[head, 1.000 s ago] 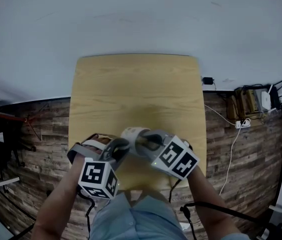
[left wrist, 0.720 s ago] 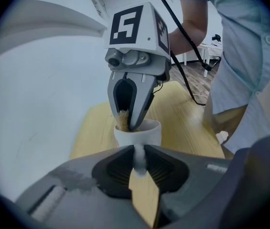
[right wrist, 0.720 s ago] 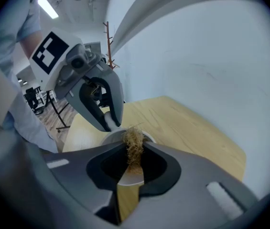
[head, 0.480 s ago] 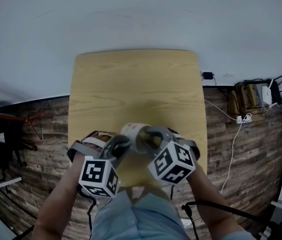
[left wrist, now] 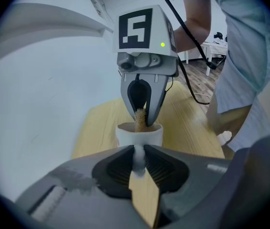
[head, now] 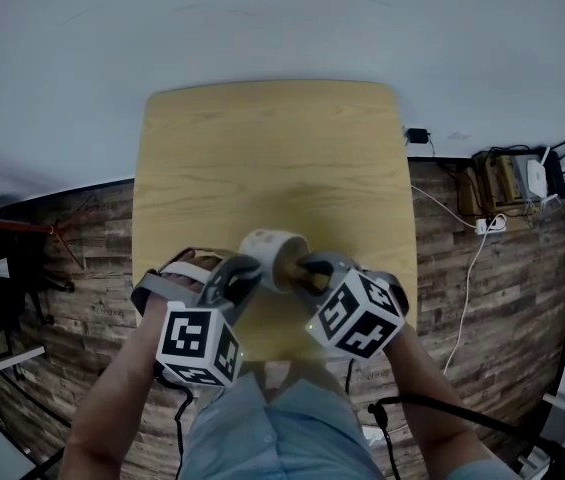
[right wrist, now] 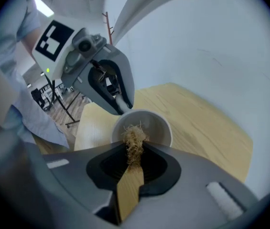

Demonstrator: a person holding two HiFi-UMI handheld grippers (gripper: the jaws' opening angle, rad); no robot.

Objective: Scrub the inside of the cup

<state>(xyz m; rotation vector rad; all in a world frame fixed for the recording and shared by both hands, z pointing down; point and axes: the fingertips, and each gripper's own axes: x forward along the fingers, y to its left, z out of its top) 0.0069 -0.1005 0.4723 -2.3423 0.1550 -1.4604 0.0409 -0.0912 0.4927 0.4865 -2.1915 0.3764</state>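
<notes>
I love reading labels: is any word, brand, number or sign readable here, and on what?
None can be read.
The left gripper and right gripper carry only black-and-white square patterns, no letters.
The cup, the scrubber and the table show no print.

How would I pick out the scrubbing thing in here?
Start at the pale wooden table; by its near edge is a white cup. At its mouth, pinched in the right tongs, is the scrubber: the only straw-coloured, frayed tuft among smooth grey and white things.
</notes>
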